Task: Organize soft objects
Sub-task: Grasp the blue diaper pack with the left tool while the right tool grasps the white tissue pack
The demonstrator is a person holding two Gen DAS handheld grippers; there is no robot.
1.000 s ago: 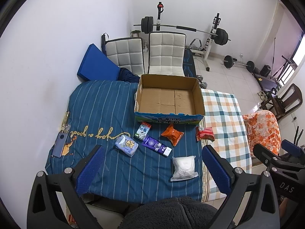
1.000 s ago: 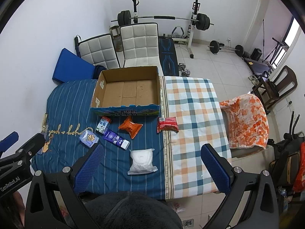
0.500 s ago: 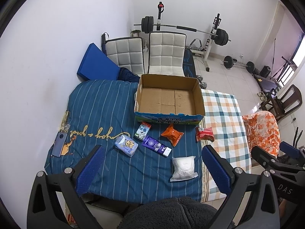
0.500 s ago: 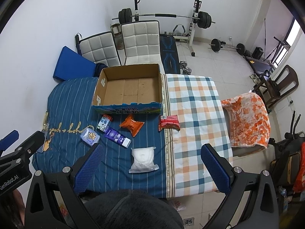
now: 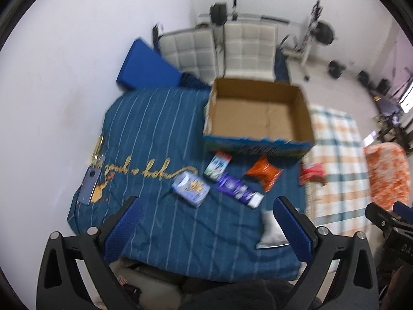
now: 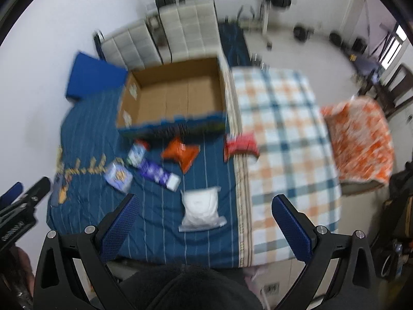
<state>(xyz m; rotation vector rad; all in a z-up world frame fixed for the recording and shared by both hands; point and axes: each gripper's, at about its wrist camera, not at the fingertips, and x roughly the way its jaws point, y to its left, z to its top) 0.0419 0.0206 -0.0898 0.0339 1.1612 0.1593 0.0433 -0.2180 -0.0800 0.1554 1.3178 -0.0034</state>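
Note:
An open cardboard box point(image 5: 258, 113) point(image 6: 178, 100) stands empty on the blue striped bedcover point(image 5: 155, 134). In front of it lie several soft packets: a pale blue tissue pack point(image 5: 191, 189) point(image 6: 118, 177), a small milk carton point(image 5: 217, 165), a purple tube point(image 5: 238, 190) point(image 6: 160, 175), an orange pouch point(image 5: 264, 175) point(image 6: 182, 153), a red pouch point(image 5: 312, 175) point(image 6: 240, 147) and a white bag point(image 5: 271, 228) point(image 6: 200, 208). My left gripper point(image 5: 206, 228) and right gripper point(image 6: 206, 227) are both open and empty, high above the bed's near edge.
A plaid sheet point(image 6: 281, 134) covers the bed's right half. An orange cushion point(image 6: 358, 139) lies to its right. White chairs point(image 5: 247, 49), a blue mat point(image 5: 144, 69) and weight gear stand behind the bed. A phone point(image 5: 89, 187) lies at the left edge.
Both grippers have moved down and forward toward the bed, so the items look larger and blurred. The left one turned a little to the left. Jaws stay open.

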